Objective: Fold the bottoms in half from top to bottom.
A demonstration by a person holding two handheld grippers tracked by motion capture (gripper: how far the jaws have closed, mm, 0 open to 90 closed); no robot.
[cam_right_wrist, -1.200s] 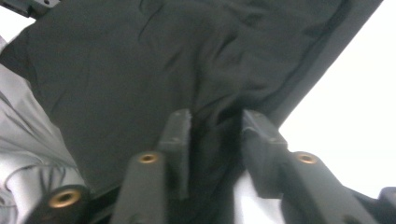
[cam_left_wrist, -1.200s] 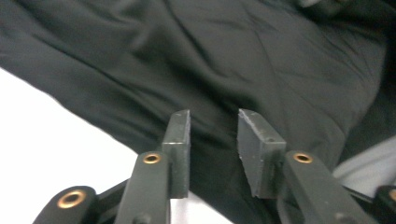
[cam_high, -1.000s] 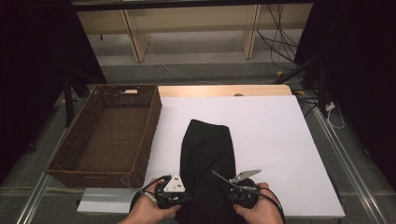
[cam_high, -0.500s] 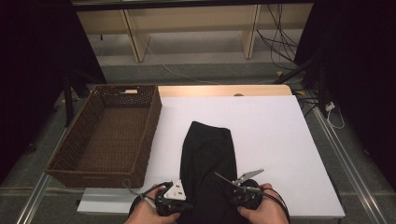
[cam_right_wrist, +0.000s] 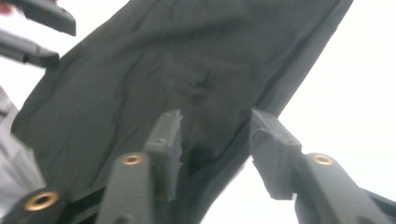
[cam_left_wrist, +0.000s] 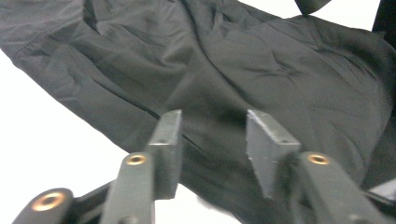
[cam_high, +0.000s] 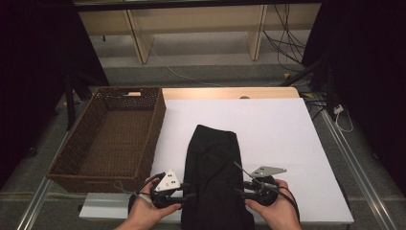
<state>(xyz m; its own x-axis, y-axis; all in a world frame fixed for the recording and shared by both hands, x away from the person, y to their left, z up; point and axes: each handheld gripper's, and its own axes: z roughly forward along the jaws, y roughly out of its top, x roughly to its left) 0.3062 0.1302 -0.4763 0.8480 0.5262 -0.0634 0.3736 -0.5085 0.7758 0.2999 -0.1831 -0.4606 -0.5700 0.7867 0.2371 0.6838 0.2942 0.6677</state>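
Black cloth folded lengthwise on the white table — we have just let go of its near end.

The cloth (cam_high: 213,177) lies as a long strip down the middle of the table (cam_high: 287,129), its near end hanging over the front edge between our hands, which suggests a fold just laid flat. Our left gripper (cam_left_wrist: 212,140) and right gripper (cam_right_wrist: 215,140) flank that end at either side edge; both have just been opening, jaws now parted with nothing clamped, the fabric lying beneath them and not between the pads. To the left, just beside the table, stands an empty wicker basket (cam_high: 153,120) — nothing lies between it and the cloth.
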